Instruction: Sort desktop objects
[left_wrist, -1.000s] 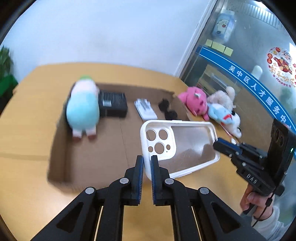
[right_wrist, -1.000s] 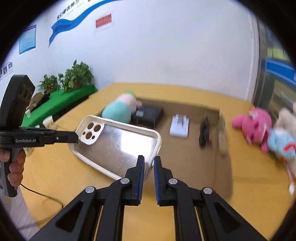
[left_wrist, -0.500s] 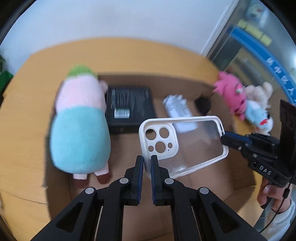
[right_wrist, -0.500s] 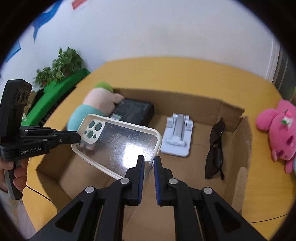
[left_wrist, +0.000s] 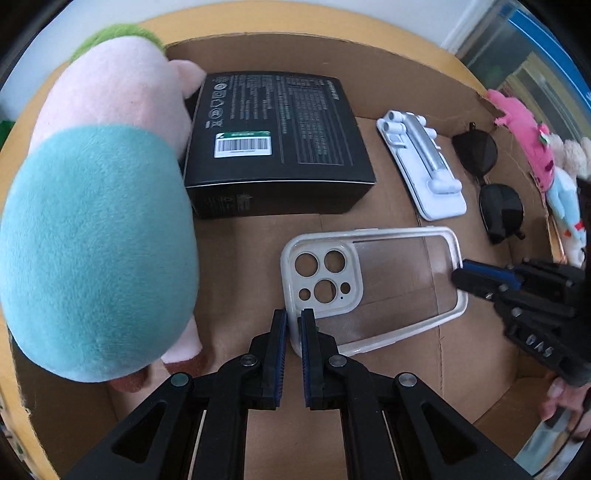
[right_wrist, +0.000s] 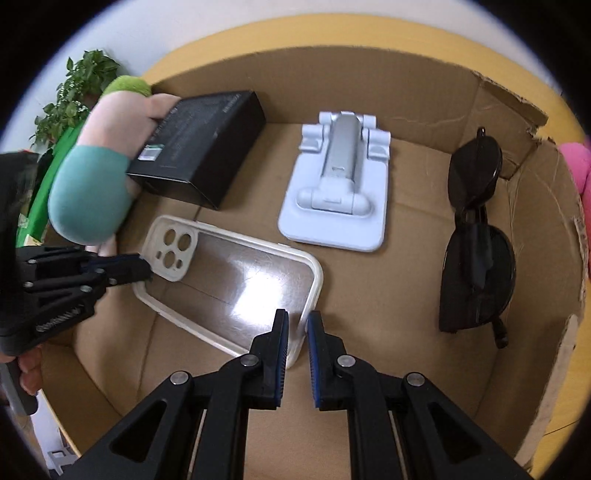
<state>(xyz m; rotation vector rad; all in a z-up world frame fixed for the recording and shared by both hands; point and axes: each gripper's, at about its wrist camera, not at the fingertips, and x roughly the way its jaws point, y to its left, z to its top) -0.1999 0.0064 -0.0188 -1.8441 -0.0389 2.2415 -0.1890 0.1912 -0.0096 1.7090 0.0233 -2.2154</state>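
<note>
The cardboard box (right_wrist: 546, 206) sits on the yellow table (right_wrist: 369, 33) and fills the area ahead of both sets of jaws. The plush toy (left_wrist: 92, 229) lies inside the box, left of the left jaws, touching the black carton (left_wrist: 277, 140). The black carton lies ahead of the left jaws, beyond the phone case. The phone stand (right_wrist: 336, 184) lies flat directly ahead of the right jaws, past the phone case. The sunglasses (right_wrist: 476, 240) lie folded ahead and to the right of the right jaws, beside the box wall.

The phone case (right_wrist: 236, 284), clear with a white rim, is inside the box, low over the floor; contact with the floor cannot be confirmed. The left gripper (left_wrist: 291, 332) has its jaws closed on the case rim at the camera-cutout end. The right gripper (right_wrist: 297, 332) straddles the rim at the opposite end, with a small gap visible between its jaws and the rim.
</note>
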